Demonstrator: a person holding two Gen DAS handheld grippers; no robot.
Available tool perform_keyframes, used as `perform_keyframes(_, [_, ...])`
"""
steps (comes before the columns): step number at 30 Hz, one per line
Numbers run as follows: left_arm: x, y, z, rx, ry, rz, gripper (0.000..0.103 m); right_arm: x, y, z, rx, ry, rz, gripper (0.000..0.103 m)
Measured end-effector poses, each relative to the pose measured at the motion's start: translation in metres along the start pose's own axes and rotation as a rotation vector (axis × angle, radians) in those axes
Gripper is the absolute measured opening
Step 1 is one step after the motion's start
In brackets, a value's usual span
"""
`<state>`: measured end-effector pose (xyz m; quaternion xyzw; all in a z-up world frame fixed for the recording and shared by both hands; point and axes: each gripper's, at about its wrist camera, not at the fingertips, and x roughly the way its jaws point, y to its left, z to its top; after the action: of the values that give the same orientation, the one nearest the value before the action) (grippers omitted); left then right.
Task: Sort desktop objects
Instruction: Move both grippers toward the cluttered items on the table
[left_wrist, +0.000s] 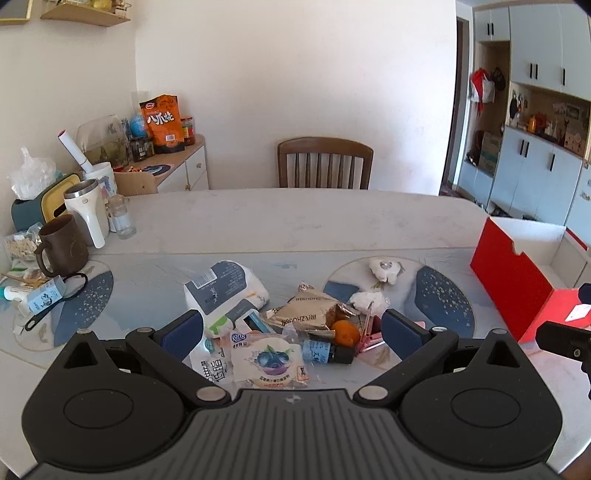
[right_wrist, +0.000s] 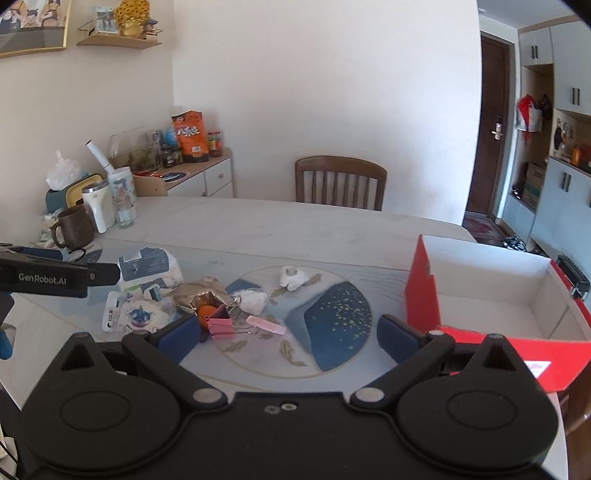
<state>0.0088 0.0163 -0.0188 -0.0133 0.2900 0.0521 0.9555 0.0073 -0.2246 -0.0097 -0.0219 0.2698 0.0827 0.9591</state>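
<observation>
Between spread left hand-held gripper (left_wrist: 291, 328) fingers, snack packets (left_wrist: 269, 360), orange (left_wrist: 345, 332); right hand-held gripper (right_wrist: 288, 332) spread, red box (right_wrist: 423, 291) beside.

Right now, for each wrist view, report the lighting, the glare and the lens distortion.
Left wrist view: even daylight; the far edge of the pale oval table bows from fisheye distortion, and the corners go dark. Right wrist view: bright daylight on the open red cardboard box, whose white inside looks washed out; the dark brown door curves near the frame's edge. Neither view shows much blur.

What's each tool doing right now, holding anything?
Left tool: open, holding nothing, above the snack pile.
Right tool: open, holding nothing, above the placemat.
</observation>
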Motion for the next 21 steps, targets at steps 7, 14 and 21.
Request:
perform_keyframes(7, [0.020, 0.009, -0.013, 0.009, 0.037, -0.033, 0.103, 0.024, 0.002, 0.003, 0.012, 0.001, 0.015, 0.101])
perform_keyframes(14, [0.048, 0.019, -0.023, 0.007, 0.106, -0.032, 0.103, 0.054, 0.009, 0.002, 0.037, 0.054, 0.005, 0.096])
perform_keyframes(21, [0.075, 0.023, -0.032, 0.078, 0.180, -0.070, 0.102, 0.088, 0.025, 0.003, 0.020, 0.113, -0.010, 0.095])
